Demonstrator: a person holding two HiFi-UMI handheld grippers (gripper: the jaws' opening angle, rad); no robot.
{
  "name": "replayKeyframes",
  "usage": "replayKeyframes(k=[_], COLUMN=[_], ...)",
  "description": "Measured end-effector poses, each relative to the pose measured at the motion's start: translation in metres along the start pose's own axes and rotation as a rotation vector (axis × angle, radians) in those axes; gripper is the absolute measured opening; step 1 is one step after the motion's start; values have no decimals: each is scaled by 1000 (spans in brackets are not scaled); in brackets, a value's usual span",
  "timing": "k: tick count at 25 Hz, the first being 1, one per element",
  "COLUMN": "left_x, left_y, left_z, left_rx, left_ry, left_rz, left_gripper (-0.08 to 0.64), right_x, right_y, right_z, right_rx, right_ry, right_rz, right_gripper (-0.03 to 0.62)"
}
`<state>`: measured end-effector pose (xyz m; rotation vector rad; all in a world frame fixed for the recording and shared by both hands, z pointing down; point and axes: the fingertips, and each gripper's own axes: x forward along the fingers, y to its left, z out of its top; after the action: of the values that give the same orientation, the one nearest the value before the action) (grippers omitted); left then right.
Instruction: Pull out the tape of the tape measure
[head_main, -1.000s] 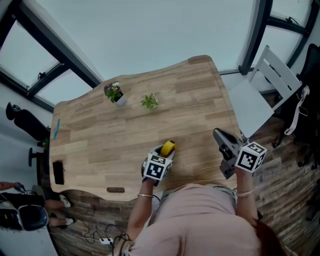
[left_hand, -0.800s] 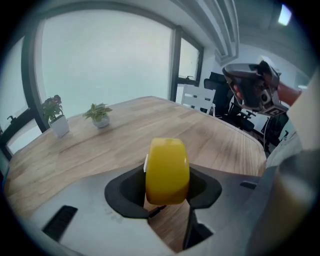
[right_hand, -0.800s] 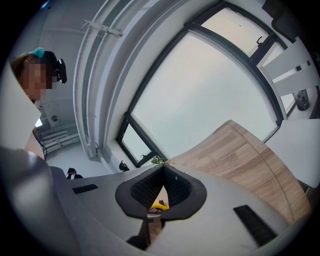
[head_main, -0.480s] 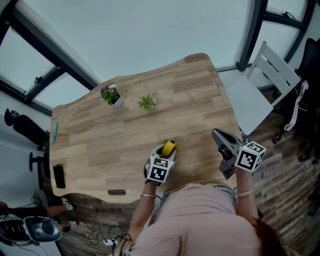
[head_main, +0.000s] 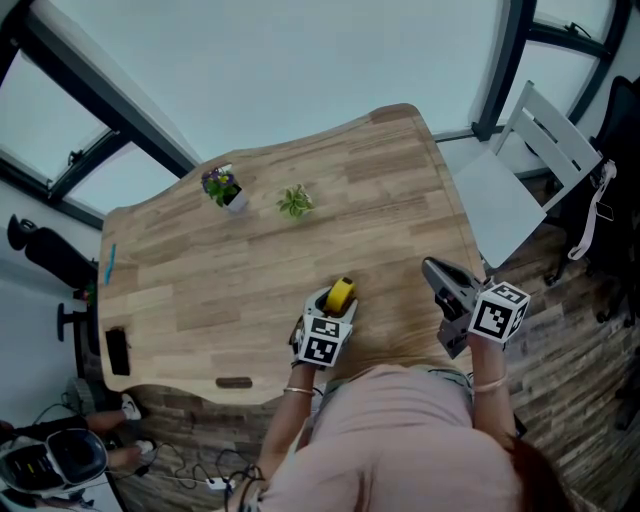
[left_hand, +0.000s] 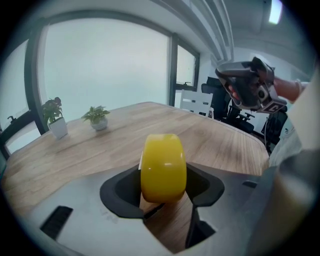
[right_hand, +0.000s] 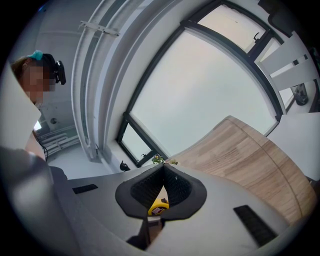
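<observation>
The tape measure (left_hand: 163, 167) stands on edge on the worktop (head_main: 250, 260), between the fingers (left_hand: 117, 195) of the left gripper (head_main: 334, 300). These have just been opening and seem to sit slightly off its sides. The right gripper (head_main: 432, 268) hovers well apart, closed on nothing. No tape is out yet. Next, I judge, the left must clamp the case again so the right can catch the hook.

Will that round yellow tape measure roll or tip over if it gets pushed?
Likely tippy: the round yellow tape measure stands upright on its narrow curved edge on the wooden table. Its glossy shell looks smooth, so it may slip.
</observation>
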<state>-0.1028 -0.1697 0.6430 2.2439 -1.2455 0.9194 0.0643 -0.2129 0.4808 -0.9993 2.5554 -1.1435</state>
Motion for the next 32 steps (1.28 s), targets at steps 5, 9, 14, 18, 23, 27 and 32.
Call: replayKeyframes(k=[5,9,14,18,23,27,32], left_x=[-3,-9,-17,-27,-40,-53,-73], left_y=[1,4,5,6,7,9,14], left_z=[0,2,1,4,6,7,6], left_rx=[-1,-11,3,-12,-14,-29,-63], left_ry=[-6,-22,-26,-53,-80,-102,-143], left_rz=[-4,-1,-16,-17,-1,11,32], left_gripper=[240,249,252,252,258,258,258], right_x=[2,5,8,11,15,18,21], right_y=[4,7,11,17,27,34,47], right_z=[-3,-5,-9,-14,-20,-25,-35], right_rx=[1,-3,-2,-4,-11,-16,-40], right_ry=[6,16,26,38,55,68,88], right_rz=[9,18,29,42,62,73,83], right_gripper=[-2,-2,-2,-2,-2,-2,-2])
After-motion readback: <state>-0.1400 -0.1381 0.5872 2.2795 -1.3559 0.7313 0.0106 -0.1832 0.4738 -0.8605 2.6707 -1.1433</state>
